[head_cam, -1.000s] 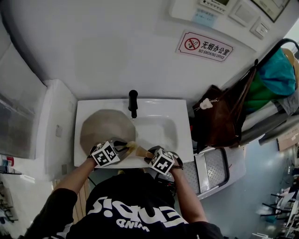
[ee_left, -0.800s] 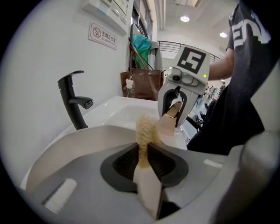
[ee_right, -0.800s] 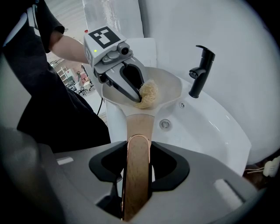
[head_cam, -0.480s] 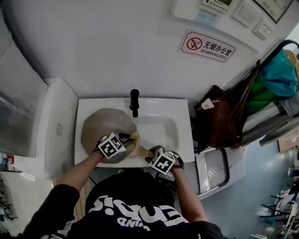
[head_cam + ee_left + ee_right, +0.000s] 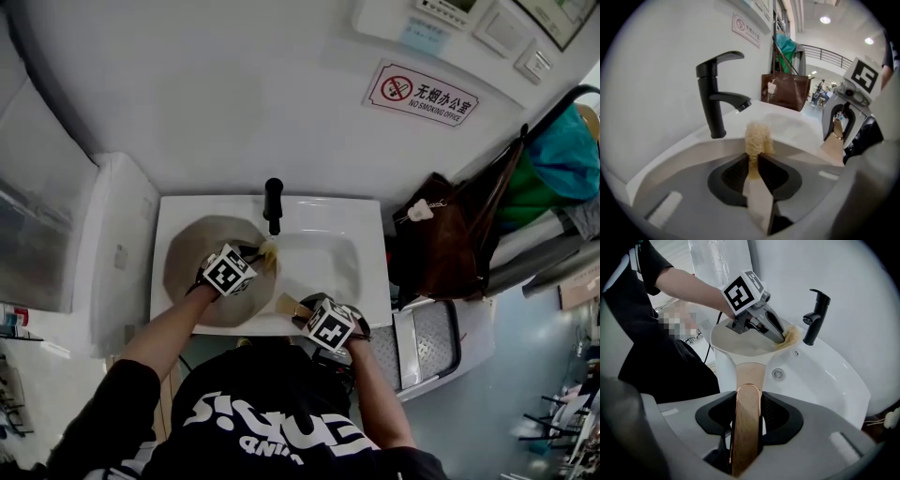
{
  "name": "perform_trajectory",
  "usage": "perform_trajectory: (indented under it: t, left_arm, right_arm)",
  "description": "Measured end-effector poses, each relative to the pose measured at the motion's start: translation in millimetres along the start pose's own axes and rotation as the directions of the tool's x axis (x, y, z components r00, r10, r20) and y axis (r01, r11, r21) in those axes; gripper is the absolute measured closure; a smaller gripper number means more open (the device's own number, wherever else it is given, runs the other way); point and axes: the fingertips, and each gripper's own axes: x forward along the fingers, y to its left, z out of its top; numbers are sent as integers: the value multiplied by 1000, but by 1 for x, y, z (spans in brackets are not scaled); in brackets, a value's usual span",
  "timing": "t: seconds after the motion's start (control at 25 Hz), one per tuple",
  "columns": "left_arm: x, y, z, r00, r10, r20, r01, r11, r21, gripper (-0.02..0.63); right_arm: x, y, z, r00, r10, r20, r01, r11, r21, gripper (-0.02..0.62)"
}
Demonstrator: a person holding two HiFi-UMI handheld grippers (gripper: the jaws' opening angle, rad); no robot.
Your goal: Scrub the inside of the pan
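Observation:
A round grey pan (image 5: 199, 261) rests over the left part of the white sink (image 5: 323, 217). Its wooden handle (image 5: 287, 305) points toward the near edge, and my right gripper (image 5: 300, 311) is shut on it; the handle (image 5: 747, 399) runs between the jaws in the right gripper view. My left gripper (image 5: 262, 254) is shut on a yellowish scrubber (image 5: 270, 249) at the pan's far right rim, close below the black faucet (image 5: 273, 204). The left gripper view has the scrubber (image 5: 757, 138) sticking out past the jaws. The right gripper view shows the scrubber (image 5: 790, 337) touching the pan (image 5: 737, 342).
A brown bag (image 5: 441, 246) hangs right of the sink, with a teal bag (image 5: 555, 150) behind it. A metal step (image 5: 427, 341) stands at the lower right. A white cabinet (image 5: 103, 244) borders the sink on the left. The wall with a no-smoking sign (image 5: 422, 95) is behind.
My left gripper carried the scrubber from the pan's near edge by the handle up and right across the pan toward the faucet. The right gripper kept its hold on the handle.

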Motion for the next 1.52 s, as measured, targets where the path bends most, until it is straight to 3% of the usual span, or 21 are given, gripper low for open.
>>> perform_trajectory:
  t: [0.52,0.92,1.08,1.36,1.52]
  left_arm:
    - [-13,72,-3,982,159,-100,-165,985,-54,545]
    - [-39,123,-27,911,343,-230,-311,936,165,545]
    - [-51,133,-38,883,373,-284,-310,919,242,545]
    - [-74,141,-57,860,355,-366,-262,923,282,545]
    - [-85,135,-79,827,332,-454,-190,925,329,545]
  right_arm:
    - [0,1,-1,1000,9,8,-9,1000,6,433]
    - [1,1,-2,1000,20,9,-20,1000,9,433]
    - [0,1,-2,1000,25,12,-26,1000,7,433]
    - [-2,1,0,999,36,22,-36,999,8,433]
    - [-2,1,0,999,37,19,-37,999,8,433]
